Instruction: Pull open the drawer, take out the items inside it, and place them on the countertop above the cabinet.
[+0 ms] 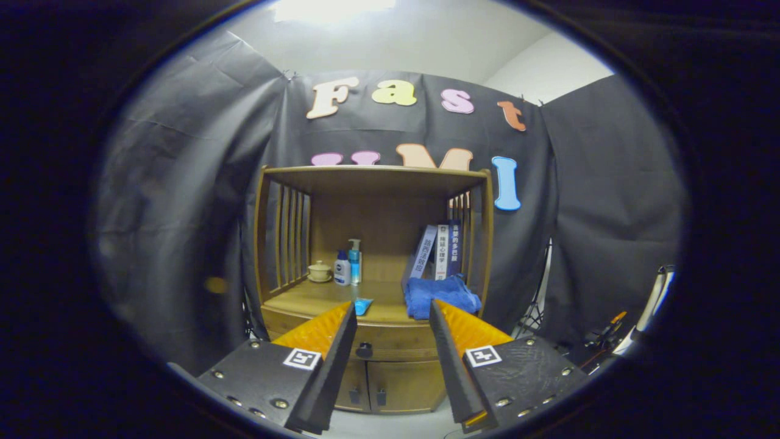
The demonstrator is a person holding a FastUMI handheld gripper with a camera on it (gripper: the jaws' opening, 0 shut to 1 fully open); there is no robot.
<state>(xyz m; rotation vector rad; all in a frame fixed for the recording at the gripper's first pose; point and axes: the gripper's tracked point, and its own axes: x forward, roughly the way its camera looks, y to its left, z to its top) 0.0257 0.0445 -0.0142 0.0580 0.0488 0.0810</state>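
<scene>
Tongs (pixel 393 311) spread apart, gripping nothing. Drawer (pixel 390 342) shut, dead ahead at 12 o'clock beyond the tips, its knob (pixel 364 350) framed between them, nearer the left finger. Worktop (pixel 323 299) just above.

The cabinet (pixel 375 286) looks like warm brown wood with a smooth, faintly satin finish, its countertop (pixel 317 302), side slats and drawer front (pixel 390 342) alike. The drawer knob (pixel 364 350) is dark and matt, between the gripper (pixel 393 314) fingers, which stand apart with nothing held. On the right of the countertop a folded towel (pixel 442 296) is soft, fuzzy blue cloth. Behind it the books (pixel 440 250) have smooth paper covers with a slight sheen. At the far left, two bottles (pixel 348 265) look like glossy plastic, and the small lidded cup (pixel 319 271) like pale glazed ceramic. The wall cloth (pixel 183 213) is matt and creased
</scene>
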